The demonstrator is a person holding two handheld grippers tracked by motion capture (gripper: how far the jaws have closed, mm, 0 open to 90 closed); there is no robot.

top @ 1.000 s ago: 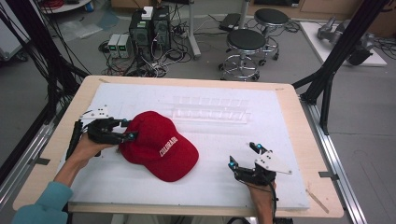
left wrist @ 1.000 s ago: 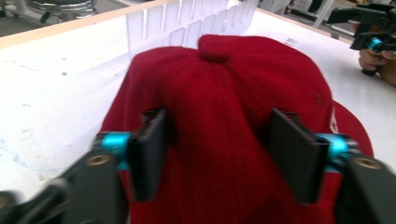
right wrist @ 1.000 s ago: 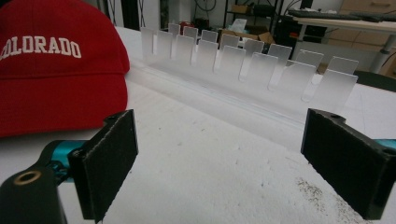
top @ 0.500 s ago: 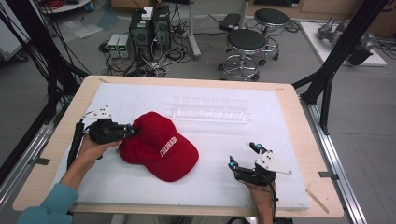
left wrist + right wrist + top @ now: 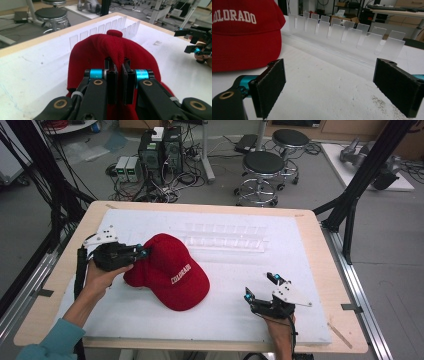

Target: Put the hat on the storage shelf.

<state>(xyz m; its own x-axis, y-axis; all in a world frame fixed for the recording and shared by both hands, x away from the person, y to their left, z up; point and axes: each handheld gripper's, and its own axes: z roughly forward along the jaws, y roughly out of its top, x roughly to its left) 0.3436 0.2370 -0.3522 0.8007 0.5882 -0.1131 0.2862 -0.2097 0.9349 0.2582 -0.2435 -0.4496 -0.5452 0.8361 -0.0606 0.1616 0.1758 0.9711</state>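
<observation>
Hidden: back edge of the red cap [image 5: 170, 272] tucked under the left gripper [image 5: 142, 252] in the high view; fabric between the pads [image 5: 112, 75] lost to sight in the left gripper view, lower part of the cap cut off behind the black jaws.
Cut off: first letter of the white lettering on the cap [image 5: 242, 35] clipped at the picture's left edge in the right gripper view; cap's top out of frame there.
Hard to make out: clear slotted rack [image 5: 225, 237] faint against the white board [image 5: 150, 315] from above; individual slats plain in the right gripper view [image 5: 352, 35].
Left hand: forearm in from bottom left, teal sleeve at the wrist, hand [image 5: 102, 275] wrapped round the gripper body, gripper pointing level toward the cap's rear.
Left claw: pressed together, just closed, pinching a fold of red fabric at the cap's back; fold drawn up between the pads.
Right hand: low at the near edge of the board, well apart from the cap, right gripper [image 5: 260, 287] pointing away toward the rack.
Right claw: spread wide, nothing between the pads [image 5: 270, 85], bare board below.
Cap's place: on the white board, left of centre, brim toward the near side, just in front of the rack.
Shown by one view, not another: button on the cap's top [image 5: 114, 33] clear in the left gripper view; right gripper [image 5: 193, 41] far off at that view's right edge.
</observation>
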